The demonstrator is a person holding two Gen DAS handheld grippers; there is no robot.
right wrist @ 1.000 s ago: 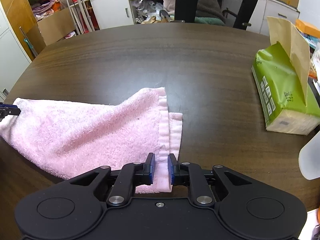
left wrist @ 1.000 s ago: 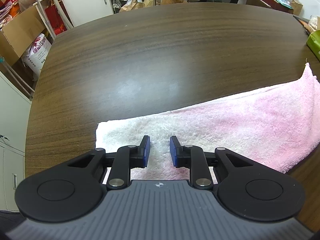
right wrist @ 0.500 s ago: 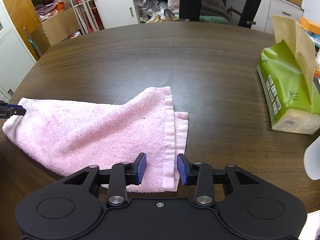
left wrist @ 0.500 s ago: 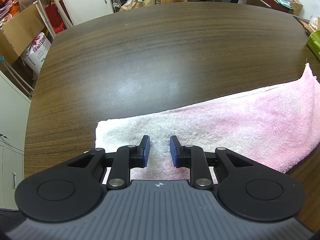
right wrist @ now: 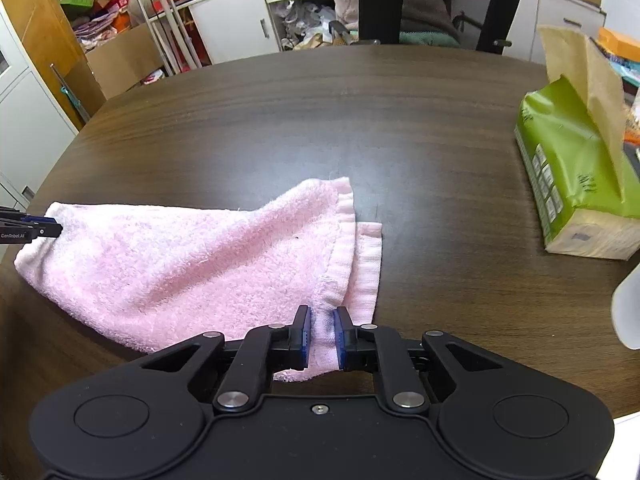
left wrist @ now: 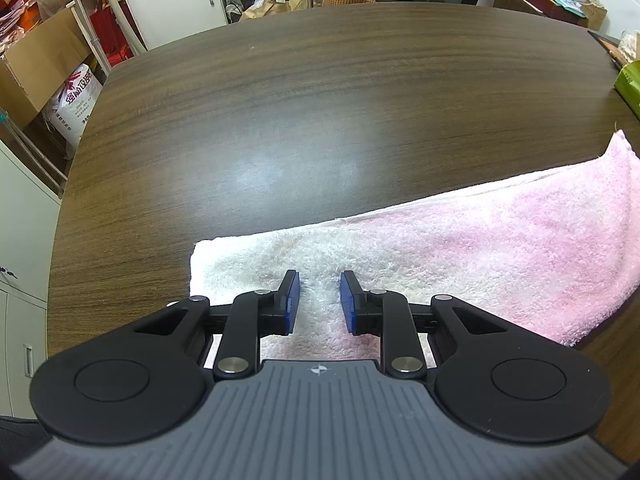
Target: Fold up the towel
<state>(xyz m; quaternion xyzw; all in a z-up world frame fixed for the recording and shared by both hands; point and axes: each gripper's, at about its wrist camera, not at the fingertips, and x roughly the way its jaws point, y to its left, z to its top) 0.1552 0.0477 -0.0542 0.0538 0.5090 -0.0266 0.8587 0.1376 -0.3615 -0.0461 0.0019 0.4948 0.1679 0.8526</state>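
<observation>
A pink towel [right wrist: 180, 264] lies folded lengthwise on the dark wooden table [right wrist: 360, 120]; it also shows in the left wrist view [left wrist: 460, 256]. My right gripper [right wrist: 321, 330] is shut on the towel's near right hem, and a ridge of cloth is pinched between the blue pads. My left gripper [left wrist: 319, 298] is open over the towel's left end, with the pads apart and cloth between and under them. The left gripper's fingertips [right wrist: 44, 229] show at the towel's far left corner in the right wrist view.
A green tissue pack [right wrist: 576, 176] stands on the table to the right, its corner also in the left wrist view [left wrist: 630, 84]. A black office chair [right wrist: 440, 0] is behind the table. Cabinets, boxes and clutter line the back and left. A white object [right wrist: 628, 308] sits at the right edge.
My right gripper opened half a second ago and has now closed again on the towel's hem. The left gripper has stayed open in the same place.
</observation>
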